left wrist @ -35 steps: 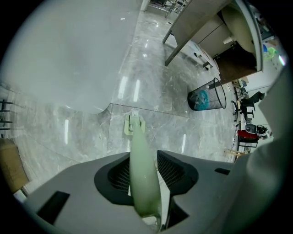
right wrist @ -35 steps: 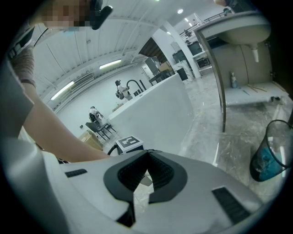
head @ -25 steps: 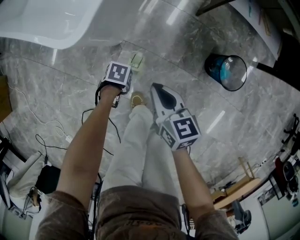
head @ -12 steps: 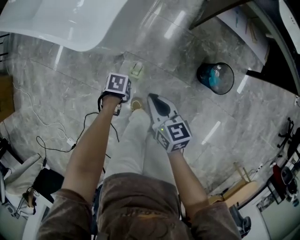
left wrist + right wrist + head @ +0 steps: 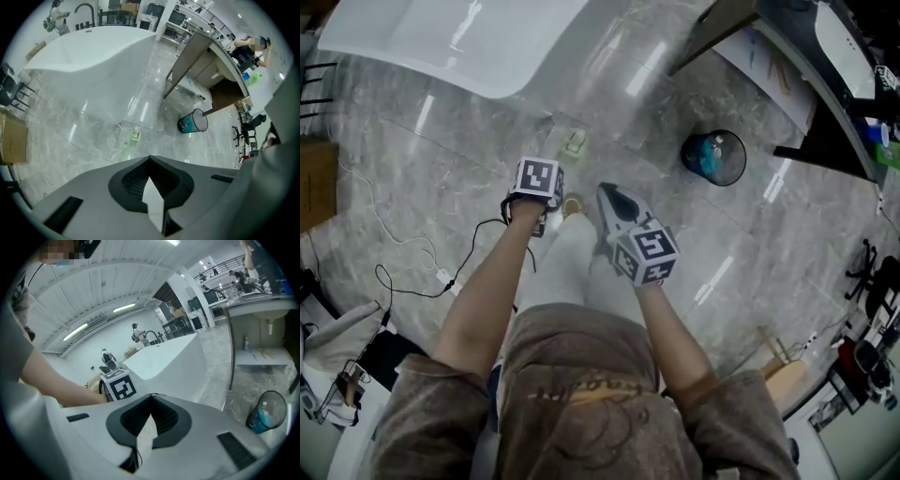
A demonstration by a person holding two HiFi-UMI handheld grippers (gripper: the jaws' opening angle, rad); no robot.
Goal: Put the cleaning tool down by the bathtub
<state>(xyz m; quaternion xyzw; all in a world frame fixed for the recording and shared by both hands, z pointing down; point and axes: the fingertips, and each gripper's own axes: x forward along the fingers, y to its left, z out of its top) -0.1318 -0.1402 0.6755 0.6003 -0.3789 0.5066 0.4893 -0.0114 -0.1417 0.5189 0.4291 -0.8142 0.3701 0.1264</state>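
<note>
Head view: looking steeply down over the person's legs onto a grey marble floor (image 5: 441, 159), with both tools hanging above it.
Cleaning tool (image 5: 573, 143): lying flat on the floor near the curved edge of the bathtub (image 5: 459, 42) — not touching it, and sitting free of both tools.
Left tool (image 5: 150, 161): clenching fully and gripping nothing; pointing towards the cleaning tool and the bathtub, yet hanging well apart from both.
Right tool (image 5: 151, 399): clenching just the same, holding nothing, hovering beside the left tool over the person's legs.
Trash bin (image 5: 713, 157): standing off to the right on the floor, well apart from the cleaning tool, playing no part.
Done: going by how things are lying, appearing to be the whole placing step — cleaning tool resting on the floor by the bathtub.
Left to do: seemingly nothing on the cleaning tool itself; at most, backing both tools away and leaving it lying where it is.
Doubt: being too small here to tell which face of the cleaning tool is lying upward.
</note>
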